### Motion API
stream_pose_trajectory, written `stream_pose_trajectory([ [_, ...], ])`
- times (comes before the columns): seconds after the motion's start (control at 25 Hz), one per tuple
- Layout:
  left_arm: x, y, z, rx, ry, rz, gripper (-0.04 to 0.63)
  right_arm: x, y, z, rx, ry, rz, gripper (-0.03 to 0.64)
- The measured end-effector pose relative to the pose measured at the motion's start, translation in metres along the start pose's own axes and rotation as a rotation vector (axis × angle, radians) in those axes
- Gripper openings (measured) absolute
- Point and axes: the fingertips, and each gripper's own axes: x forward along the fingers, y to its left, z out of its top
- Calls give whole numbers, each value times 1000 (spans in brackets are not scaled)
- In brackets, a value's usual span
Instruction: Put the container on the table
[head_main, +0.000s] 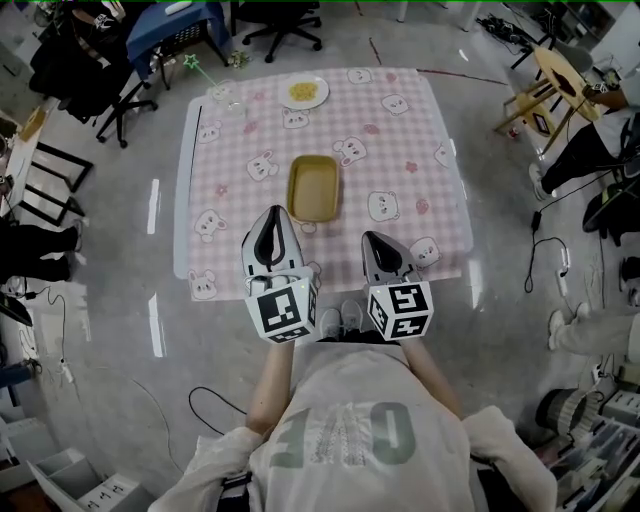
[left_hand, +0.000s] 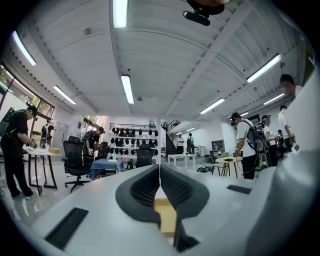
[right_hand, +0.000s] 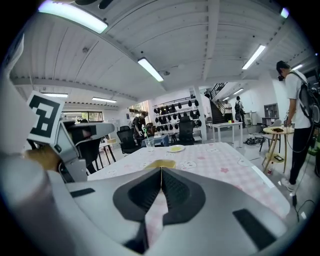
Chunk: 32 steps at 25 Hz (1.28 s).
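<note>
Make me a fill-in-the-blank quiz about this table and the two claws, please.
1. The container lies on a cloth checked white and ____.
2. Seen from the person, the plate lies at the cloth's ____ edge.
3. The left claw and the right claw both have their jaws ____, with nothing between them.

Missing words: pink; far; shut
</note>
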Motion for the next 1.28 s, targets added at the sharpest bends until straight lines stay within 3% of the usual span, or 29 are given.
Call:
stream_pose_trajectory([
  [0.16, -14, -9, -30, 37, 47, -29, 31, -3, -4, -1, -21, 4, -19, 29],
  [0.32, -20, -10, -50, -34, 93, -23, 31, -4, -6, -1, -29, 11, -18, 28],
  [1.28, -14, -15, -48, -25, 101, -45, 29, -2, -3, -1, -21, 9, -18, 28],
])
